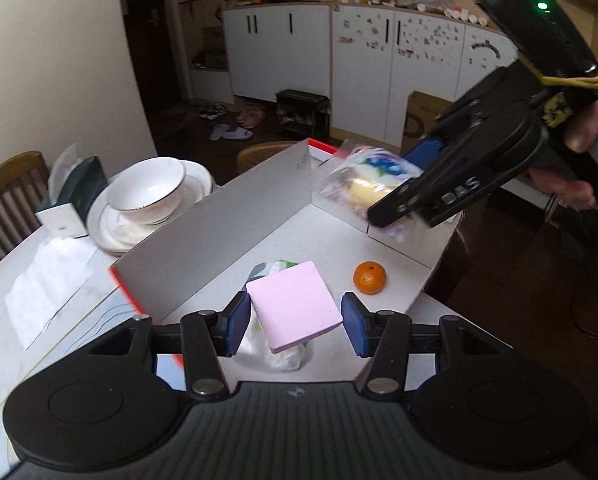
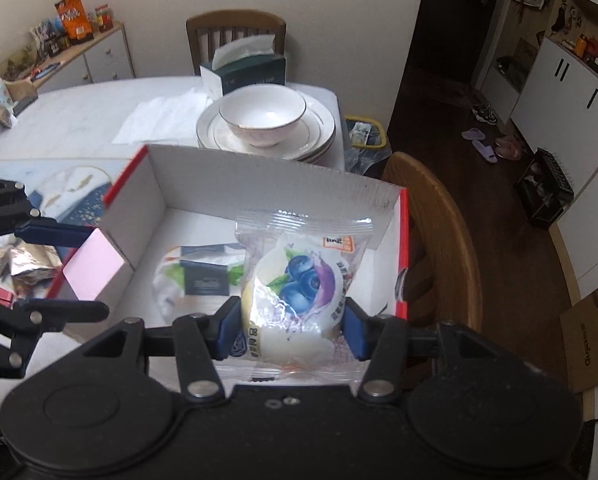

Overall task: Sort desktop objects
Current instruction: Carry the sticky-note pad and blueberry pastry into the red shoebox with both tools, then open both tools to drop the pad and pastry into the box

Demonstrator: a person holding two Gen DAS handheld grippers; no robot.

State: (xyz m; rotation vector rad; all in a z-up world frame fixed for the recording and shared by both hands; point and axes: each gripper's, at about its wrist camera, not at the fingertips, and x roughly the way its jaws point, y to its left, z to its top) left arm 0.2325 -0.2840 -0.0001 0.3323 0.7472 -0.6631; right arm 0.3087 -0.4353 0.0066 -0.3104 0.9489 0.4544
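Note:
A white cardboard box (image 1: 219,224) with red outer edges lies open on the table; it also shows in the right wrist view (image 2: 259,184). My left gripper (image 1: 295,322) is shut on a pink sticky-note pad (image 1: 295,312) and holds it above the box's near part; the pad also shows in the right wrist view (image 2: 95,268). My right gripper (image 2: 291,328) is shut on a blueberry bread packet (image 2: 299,280) above the box's far end (image 1: 371,178). Inside the box lie an orange tangerine (image 1: 369,277) and a clear snack packet (image 2: 199,276).
A white bowl (image 2: 263,114) on stacked plates (image 1: 111,224), a tissue box (image 2: 243,68) and a loose tissue (image 1: 47,280) stand on the table beyond the box. A crumpled foil wrapper (image 2: 27,264) lies left of the box. Wooden chairs (image 2: 443,236) stand around the table.

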